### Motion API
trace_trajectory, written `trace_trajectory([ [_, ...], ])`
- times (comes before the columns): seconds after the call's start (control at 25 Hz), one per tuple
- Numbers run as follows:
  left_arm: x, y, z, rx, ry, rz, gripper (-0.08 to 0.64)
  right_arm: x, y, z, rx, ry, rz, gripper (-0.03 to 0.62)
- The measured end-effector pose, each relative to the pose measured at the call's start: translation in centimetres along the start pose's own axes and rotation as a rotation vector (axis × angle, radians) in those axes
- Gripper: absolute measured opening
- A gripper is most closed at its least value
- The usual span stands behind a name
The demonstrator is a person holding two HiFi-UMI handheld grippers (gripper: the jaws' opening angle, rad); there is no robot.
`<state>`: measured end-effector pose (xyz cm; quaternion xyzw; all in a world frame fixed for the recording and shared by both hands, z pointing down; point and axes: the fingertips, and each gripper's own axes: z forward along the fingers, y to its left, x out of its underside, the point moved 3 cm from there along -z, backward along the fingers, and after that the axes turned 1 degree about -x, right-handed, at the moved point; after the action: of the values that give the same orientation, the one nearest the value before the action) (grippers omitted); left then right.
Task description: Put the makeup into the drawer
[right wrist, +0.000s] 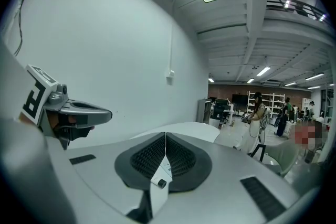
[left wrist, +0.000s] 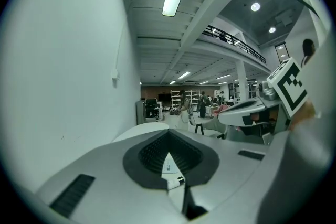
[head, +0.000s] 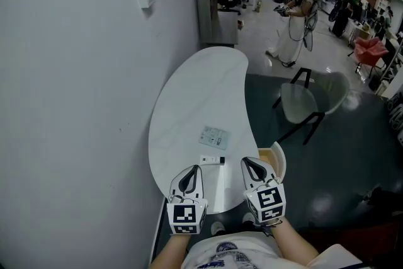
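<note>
The table (head: 189, 97) is plain white, as is the makeup tube (head: 212, 160), apart from its black cap. The left tool (head: 194, 171) and right tool (head: 249, 164) are light grey with black pads, each bearing black-and-white square markers. The floor (head: 352, 154) is dark grey.

White table (head: 195, 91); chair (head: 300, 104); distant person (head: 295, 28)

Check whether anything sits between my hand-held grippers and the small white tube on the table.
Nothing visible does. The white tube lies on bare table just ahead of the left hand-held gripper and right hand-held gripper, both shut. The flat packet lies beyond the tube, out of the path.
</note>
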<state>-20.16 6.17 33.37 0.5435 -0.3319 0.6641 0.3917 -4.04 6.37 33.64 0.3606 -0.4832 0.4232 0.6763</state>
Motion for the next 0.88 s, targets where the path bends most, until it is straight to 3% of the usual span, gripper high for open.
trace_trajectory([
  [0.88,1.6,1.0,2.8,-0.005,0.041,-0.011,0.041,1.6,-1.1,2.6,-0.024,0.055,0.003,0.021],
])
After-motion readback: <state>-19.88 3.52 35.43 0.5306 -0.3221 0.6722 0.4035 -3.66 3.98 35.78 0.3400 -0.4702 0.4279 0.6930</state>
